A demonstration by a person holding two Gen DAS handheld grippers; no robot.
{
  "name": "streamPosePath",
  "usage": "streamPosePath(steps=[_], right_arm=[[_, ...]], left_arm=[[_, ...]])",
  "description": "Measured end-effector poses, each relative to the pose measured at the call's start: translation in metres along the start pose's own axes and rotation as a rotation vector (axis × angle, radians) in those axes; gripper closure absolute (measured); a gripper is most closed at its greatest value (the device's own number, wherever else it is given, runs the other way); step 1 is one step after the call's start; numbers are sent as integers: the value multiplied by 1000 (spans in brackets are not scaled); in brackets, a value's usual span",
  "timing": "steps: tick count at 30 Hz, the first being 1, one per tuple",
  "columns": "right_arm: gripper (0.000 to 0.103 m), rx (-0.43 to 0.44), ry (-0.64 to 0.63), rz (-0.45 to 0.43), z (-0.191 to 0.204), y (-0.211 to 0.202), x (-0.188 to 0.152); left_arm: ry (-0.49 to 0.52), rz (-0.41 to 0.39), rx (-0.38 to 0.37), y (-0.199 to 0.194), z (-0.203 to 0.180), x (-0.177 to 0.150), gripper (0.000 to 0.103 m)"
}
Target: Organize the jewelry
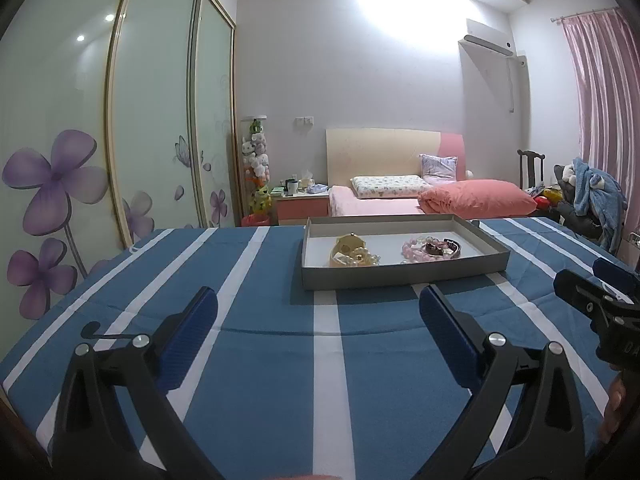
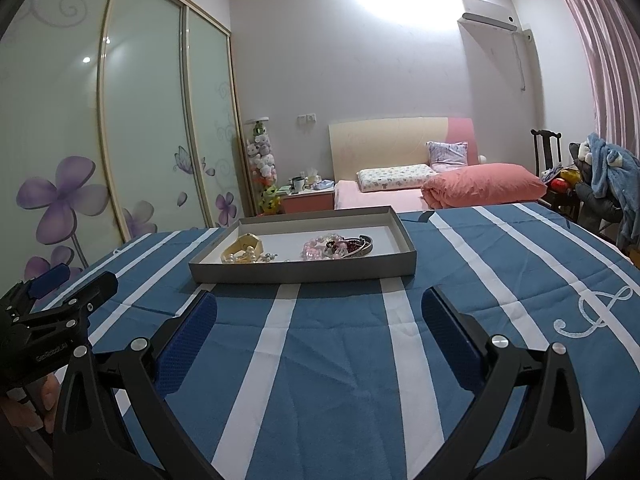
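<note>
Jewelry sits in your shallow grey cardboard tray [image 1: 404, 274], which rests on the blue cloth with white stripes [image 1: 272, 360] covering the table. Inside the tray, a gold-coloured piece with cream pearl beads [image 1: 354, 254] lies toward the wardrobe side, and a pink bead bracelet [image 1: 416, 248] tangled with dark bangles [image 2: 356, 245] lies toward the curtain side. Beyond the tray you see a bed with a salmon-pink quilt [image 2: 484, 184]; frosted wardrobe doors with purple flowers [image 1: 52, 176] stand off to one side of it. Your left gripper [image 1: 318, 308] and right gripper [image 2: 319, 308] hover on the near side of the tray, both spread wide and empty, their textured blue pads [image 2: 192, 344] touching nothing.
</note>
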State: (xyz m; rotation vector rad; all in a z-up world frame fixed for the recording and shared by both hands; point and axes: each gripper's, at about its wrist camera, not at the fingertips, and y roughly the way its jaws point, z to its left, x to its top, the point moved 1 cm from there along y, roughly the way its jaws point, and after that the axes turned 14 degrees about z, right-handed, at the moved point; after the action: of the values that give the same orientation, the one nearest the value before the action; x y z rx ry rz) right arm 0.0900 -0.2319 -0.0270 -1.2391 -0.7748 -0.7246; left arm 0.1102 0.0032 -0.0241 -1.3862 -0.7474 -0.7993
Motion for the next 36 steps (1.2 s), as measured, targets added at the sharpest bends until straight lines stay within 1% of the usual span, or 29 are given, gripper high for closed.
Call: streamPosePath(steps=[36], right_arm=[[2, 5, 2, 8, 3, 2, -4]], left_arm=[[2, 2, -3, 1, -2, 0, 5]])
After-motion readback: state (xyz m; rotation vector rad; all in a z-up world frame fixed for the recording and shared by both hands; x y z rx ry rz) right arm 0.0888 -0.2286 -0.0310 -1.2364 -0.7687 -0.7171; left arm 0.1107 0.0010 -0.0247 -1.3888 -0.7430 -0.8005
